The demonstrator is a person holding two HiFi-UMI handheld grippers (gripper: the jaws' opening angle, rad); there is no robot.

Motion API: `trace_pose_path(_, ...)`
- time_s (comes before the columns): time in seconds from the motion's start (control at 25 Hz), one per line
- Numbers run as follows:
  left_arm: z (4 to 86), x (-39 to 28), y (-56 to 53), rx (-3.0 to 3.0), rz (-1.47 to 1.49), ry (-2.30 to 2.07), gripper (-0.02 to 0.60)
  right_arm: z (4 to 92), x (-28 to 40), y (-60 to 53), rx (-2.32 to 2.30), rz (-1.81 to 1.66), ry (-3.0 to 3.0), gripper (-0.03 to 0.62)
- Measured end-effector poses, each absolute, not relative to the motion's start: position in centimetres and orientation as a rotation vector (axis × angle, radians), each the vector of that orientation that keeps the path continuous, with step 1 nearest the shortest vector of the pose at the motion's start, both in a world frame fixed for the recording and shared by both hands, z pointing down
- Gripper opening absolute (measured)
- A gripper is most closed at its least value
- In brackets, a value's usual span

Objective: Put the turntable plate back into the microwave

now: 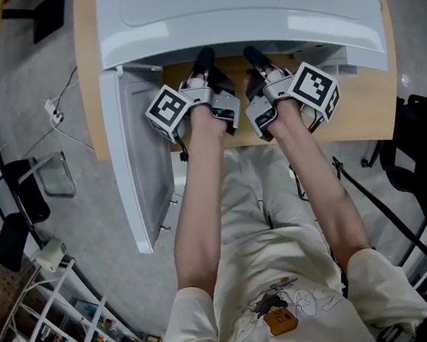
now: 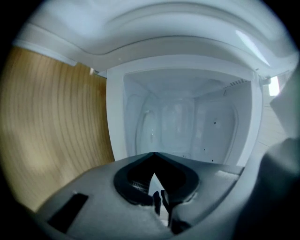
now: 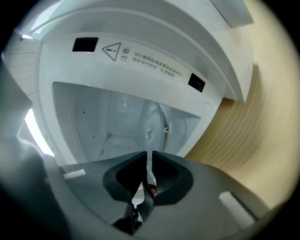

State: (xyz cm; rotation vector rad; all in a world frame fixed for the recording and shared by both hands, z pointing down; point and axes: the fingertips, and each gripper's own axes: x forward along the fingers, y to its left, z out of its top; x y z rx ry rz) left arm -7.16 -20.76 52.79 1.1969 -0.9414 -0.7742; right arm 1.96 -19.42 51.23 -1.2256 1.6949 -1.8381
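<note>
Lying ahead inside the microwave [image 1: 241,10], the turntable plate [image 3: 151,123] clears both jaws: left gripper [image 2: 153,154] closed, right gripper [image 3: 149,155] barely parted.

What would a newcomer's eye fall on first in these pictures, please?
Probably the white microwave on the wooden table, its door swung wide open to the left in the head view. Next, the left gripper and right gripper, side by side, pointing into its pale cavity.
</note>
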Motion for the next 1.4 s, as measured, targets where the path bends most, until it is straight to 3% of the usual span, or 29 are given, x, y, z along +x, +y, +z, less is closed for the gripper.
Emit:
trace_pose_path(0.08,51.9,-6.5,-19.8,1.242,-0.725,-0.945,-0.002,50.4,2.1,-18.5,-1.212,-1.823,1.774,0.006)
trace_pose_path(0.64,44.8,0.1,-8.8,1.973,0.075,-0.997,-0.002,45.9,2.5,-9.3,-1.241,-1.703,2.371,0.034)
trace_pose_path(0.72,45.2,0.0,-7.3,1.995,0.119,-1.021,-0.002,46.2,2.6,-8.3,-1.312,-1.646,2.473,0.006)
trace_pose_path(1.4,46.2,-1.7,-5.0,2.053,0.311,-1.068,-0.002,46.9,0.8,-7.1,-1.443,-1.405,2.836,0.005)
